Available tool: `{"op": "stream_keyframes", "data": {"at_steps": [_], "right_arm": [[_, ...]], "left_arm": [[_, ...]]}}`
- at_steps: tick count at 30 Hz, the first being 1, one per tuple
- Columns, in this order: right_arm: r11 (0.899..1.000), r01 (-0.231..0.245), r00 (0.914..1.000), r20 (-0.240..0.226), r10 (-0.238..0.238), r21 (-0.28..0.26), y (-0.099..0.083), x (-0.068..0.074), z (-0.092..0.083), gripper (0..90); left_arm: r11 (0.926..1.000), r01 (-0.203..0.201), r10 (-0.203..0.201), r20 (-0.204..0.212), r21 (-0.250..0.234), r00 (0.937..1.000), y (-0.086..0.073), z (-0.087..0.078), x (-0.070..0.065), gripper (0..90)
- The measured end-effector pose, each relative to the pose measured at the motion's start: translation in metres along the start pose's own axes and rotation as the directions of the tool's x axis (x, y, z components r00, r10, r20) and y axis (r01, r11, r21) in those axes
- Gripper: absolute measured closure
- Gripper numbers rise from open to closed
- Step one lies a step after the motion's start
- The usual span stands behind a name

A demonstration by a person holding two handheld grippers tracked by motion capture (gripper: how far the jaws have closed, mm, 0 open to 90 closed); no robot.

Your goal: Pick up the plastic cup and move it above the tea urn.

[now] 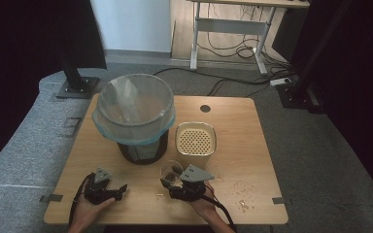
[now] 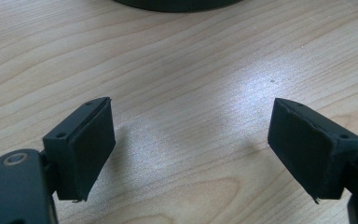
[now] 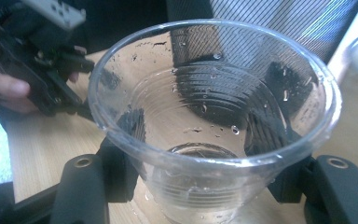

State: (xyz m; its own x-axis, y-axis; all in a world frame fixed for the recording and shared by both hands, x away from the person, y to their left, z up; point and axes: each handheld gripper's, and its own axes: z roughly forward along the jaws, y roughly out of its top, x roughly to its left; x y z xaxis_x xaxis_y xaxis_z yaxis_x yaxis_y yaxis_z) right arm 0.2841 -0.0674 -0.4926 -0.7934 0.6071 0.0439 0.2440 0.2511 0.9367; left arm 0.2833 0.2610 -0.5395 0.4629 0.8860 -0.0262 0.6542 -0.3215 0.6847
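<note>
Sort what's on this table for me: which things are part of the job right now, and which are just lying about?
In play, as far as I can judge:
- clear plastic cup, wet inside, clamped in the right claw
- lined bin, open, likely where the cup goes
- left claw, open over bare wood

Lying about:
- cream perforated container beside the bin
- crumbs on the table's right side

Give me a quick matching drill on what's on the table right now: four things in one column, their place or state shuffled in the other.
Things:
1. clear cup
2. bin
3. cream container
4. left gripper

States:
A. open over bare wood
B. lined with a plastic bag
C. clamped in the right gripper
D. stands right of the bin, perforated inside

Pairs: 1-C, 2-B, 3-D, 4-A
</note>
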Motion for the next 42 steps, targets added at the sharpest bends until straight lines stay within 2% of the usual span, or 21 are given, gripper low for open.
{"op": "stream_keyframes", "data": {"at_steps": [2,5,10,11,16,22,26,28,30,34,39,42], "right_arm": [[1.000,-0.004,1.0000,-0.001,0.004,-0.008,0.003,-0.002,-0.004,38.7],[0.999,-0.027,0.9996,0.006,0.027,-0.039,0.014,-0.011,-0.020,39.0],[0.997,-0.034,0.9991,0.022,0.036,-0.069,0.021,-0.019,-0.031,39.4],[0.995,-0.038,0.9989,0.026,0.040,-0.092,0.024,-0.023,-0.037,39.5],[0.991,-0.044,0.9984,0.030,0.048,-0.126,0.030,-0.030,-0.046,39.6],[0.984,-0.060,0.9940,0.080,0.074,-0.165,0.042,-0.046,-0.059,39.9],[0.979,-0.066,0.9898,0.111,0.089,-0.193,0.050,-0.059,-0.067,39.9],[0.978,-0.064,0.9889,0.119,0.089,-0.197,0.052,-0.062,-0.068,39.9],[0.977,-0.053,0.9886,0.127,0.081,-0.209,0.058,-0.073,-0.072,40.0],[0.980,-0.039,0.9855,0.155,0.070,-0.193,0.063,-0.087,-0.073,40.1],[0.977,-0.064,0.9793,0.176,0.100,-0.201,0.067,-0.102,-0.073,40.3],[0.978,-0.059,0.9760,0.195,0.098,-0.198,0.071,-0.108,-0.073,40.3]], "left_arm": [[1.0000,0.002,-0.002,0.001,0.000,1.0000,0.000,0.000,0.000,14.7],[1.0000,0.008,-0.008,0.002,0.004,1.0000,0.000,0.001,0.002,14.7],[0.9999,0.005,-0.005,0.004,0.009,1.0000,0.000,0.001,0.002,14.7],[0.9999,0.005,-0.005,0.004,0.009,1.0000,0.000,0.001,0.002,14.7],[0.9998,-0.001,0.001,0.005,0.017,1.0000,-0.001,0.002,0.003,14.7],[0.9999,0.011,-0.012,0.021,0.012,0.9997,0.000,0.001,0.003,14.8],[0.9999,0.003,-0.003,0.017,0.017,0.9998,-0.001,0.000,0.004,14.9],[0.9998,0.001,-0.001,0.017,0.017,0.9999,-0.001,0.000,0.004,14.9],[0.9997,-0.007,0.006,0.025,0.025,0.9997,0.000,0.003,0.003,14.9],[0.9995,-0.009,0.009,0.031,0.030,0.9995,0.001,0.004,0.005,14.9],[0.9994,-0.017,0.016,0.028,0.030,0.9995,0.001,0.004,0.005,14.8],[0.9994,-0.016,0.016,0.028,0.030,0.9995,0.000,0.004,0.005,14.8]]}}
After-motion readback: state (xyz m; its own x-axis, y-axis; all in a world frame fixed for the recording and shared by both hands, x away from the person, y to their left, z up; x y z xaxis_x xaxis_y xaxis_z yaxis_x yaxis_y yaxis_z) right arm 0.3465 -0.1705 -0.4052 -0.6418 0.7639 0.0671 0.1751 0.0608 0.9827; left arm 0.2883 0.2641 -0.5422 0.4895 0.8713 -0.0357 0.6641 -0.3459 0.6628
